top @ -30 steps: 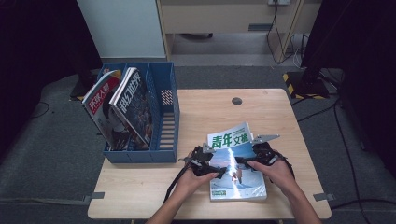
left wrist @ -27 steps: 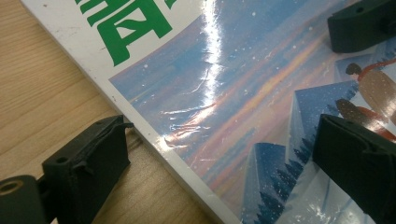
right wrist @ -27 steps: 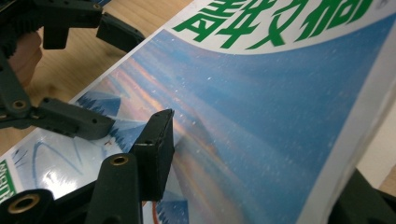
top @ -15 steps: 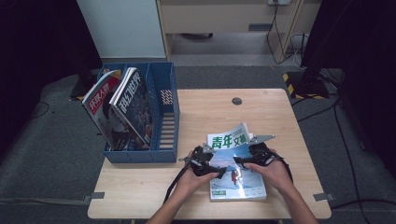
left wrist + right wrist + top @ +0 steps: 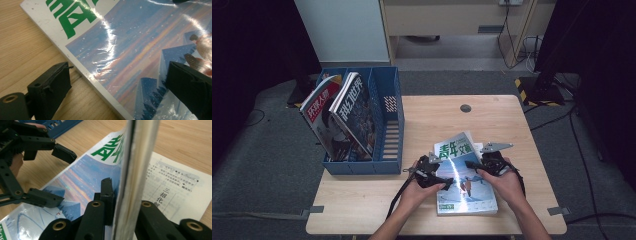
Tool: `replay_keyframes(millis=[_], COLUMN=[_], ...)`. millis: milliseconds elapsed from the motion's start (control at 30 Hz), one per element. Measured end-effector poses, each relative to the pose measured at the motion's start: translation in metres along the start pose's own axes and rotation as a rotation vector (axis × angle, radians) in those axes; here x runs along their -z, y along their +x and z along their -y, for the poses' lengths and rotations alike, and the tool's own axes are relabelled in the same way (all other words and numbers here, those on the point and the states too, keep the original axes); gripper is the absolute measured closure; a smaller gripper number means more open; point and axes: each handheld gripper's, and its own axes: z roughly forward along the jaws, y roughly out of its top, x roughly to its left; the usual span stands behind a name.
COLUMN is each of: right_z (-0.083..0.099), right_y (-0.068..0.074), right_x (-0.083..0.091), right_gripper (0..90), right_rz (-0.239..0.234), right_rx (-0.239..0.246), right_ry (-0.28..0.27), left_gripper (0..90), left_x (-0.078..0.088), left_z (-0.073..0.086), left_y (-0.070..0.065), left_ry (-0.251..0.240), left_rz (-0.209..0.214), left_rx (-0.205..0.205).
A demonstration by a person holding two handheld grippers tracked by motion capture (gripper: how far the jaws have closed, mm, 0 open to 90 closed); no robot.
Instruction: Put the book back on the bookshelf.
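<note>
On the table (image 5: pixel 522 125), near its front edge, lies the magazine (image 5: pixel 464 182), long axis running away from the person. The right gripper (image 5: pixel 469 164) has just been closing and now pinches its lifted right-hand pages; the left gripper (image 5: pixel 438 176) stands wide open astride the spine edge

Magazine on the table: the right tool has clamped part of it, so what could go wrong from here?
The right tool pinches a sheaf of pages of the magazine at its edge, so lifting may tear or crease them. A printed page lies flat under the raised part, so the magazine might fan open. The left tool stands open across the glossy cover's edge, one jaw over the table; closing there could slip off.
</note>
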Motion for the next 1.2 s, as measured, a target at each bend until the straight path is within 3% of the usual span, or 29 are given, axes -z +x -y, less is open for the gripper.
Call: replay_keyframes(millis=[567, 1200], right_z=[-0.007, -0.012], right_y=[0.008, 0.014], right_x=[0.012, 0.023], right_gripper=[86.4, 86.6], right_rz=[-0.003, -0.038], right_rx=[0.059, 0.092], right_ry=[-0.072, -0.154], left_gripper=[4.3, 2.1], left_x=[0.003, -0.006], left_z=[0.0, 0.001], left_y=[0.011, 0.012], left_ry=[-0.043, -0.051], left_rz=[0.024, 0.216], left_rx=[0.067, 0.085])
